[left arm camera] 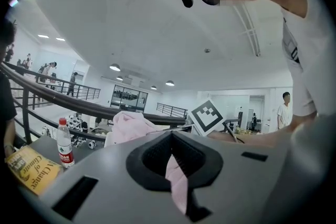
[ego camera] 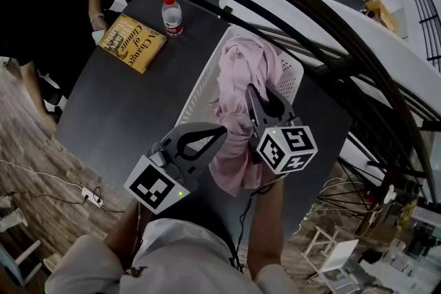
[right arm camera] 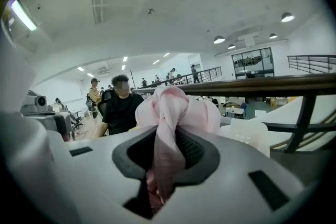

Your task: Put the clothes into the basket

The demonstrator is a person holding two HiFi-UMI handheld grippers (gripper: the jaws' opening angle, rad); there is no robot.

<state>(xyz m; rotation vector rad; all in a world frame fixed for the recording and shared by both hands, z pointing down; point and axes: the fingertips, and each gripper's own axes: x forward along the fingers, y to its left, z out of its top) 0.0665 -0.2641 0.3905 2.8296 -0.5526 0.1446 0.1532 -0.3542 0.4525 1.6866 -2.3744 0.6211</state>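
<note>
Jaws on left gripper [ego camera: 217,134] and right gripper [ego camera: 262,96] both pinch the pink garment [ego camera: 248,62], draped lengthwise over the basket [ego camera: 200,89].

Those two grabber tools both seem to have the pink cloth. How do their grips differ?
The left gripper pinches only a thin strip of the pink garment; the right gripper clamps a thick bunched fold. The right gripper reaches over the white basket; the left gripper sits nearer the person, by its near corner. Both are shut on the same garment.
</note>
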